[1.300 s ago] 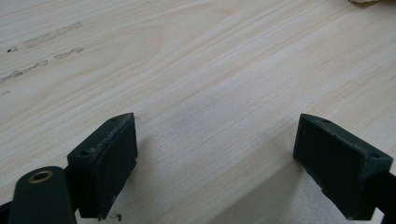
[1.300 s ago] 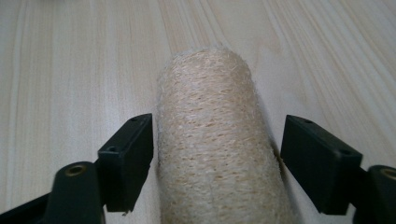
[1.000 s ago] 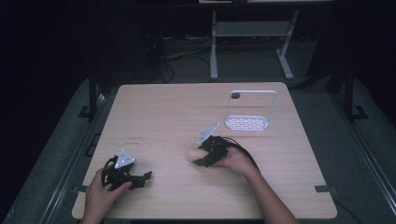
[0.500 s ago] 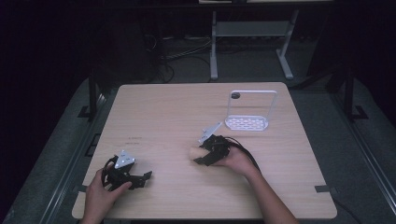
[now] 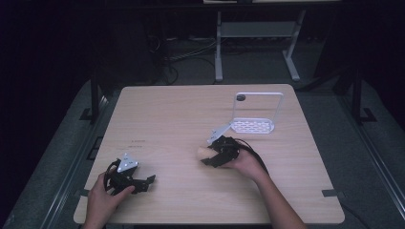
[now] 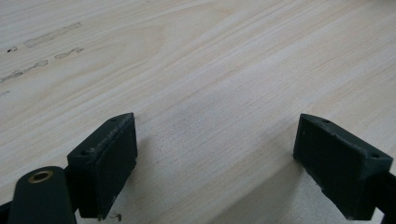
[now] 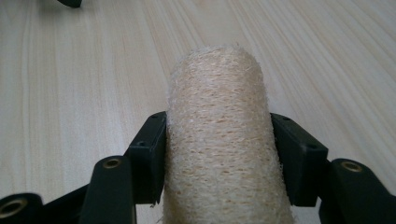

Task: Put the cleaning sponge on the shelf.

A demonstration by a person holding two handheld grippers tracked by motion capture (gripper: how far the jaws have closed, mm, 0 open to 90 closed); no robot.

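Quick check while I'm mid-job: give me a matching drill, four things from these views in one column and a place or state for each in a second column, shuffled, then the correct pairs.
Things:
1. left claw
2. right claw
3. loofah
4. white rack

States or places:
A. stands at the far right part of the table
B. pale, rough roll pinched from both sides
C. jaws wide apart with bare wood between them
D. jaws closed on a fibrous roll, near the table's middle

Pairs: 1-C, 2-D, 3-B, 4-A
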